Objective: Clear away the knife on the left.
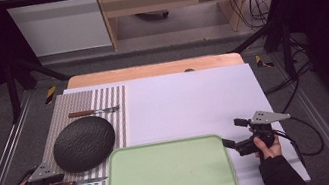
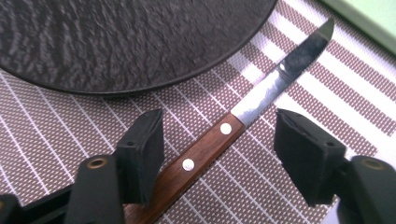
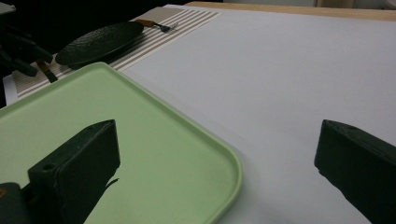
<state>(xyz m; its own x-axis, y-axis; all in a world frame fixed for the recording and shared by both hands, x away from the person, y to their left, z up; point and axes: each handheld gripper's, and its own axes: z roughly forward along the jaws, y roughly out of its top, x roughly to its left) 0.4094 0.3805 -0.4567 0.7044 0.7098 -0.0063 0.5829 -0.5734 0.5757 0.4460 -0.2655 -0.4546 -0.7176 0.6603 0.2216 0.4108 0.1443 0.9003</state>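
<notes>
Left tongs point(image 2: 219, 154) half open, straddling the knife point(image 2: 224, 133) handle on the striped mat point(image 2: 327, 84), pads not yet pressing. Knife unlifted. Right tongs point(image 3: 217, 163) wide open, empty, over the green tray point(image 3: 140, 140) corner. Grasp and move remain.

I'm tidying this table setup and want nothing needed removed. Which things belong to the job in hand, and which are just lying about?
In the job:
- knife, its wooden handle between the left gripper jaws, not yet clamped
- green tray, close by and perhaps involved

Lying about:
- dark plate
- fork beyond the plate
- striped placemat
- right gripper, open, idle
</notes>
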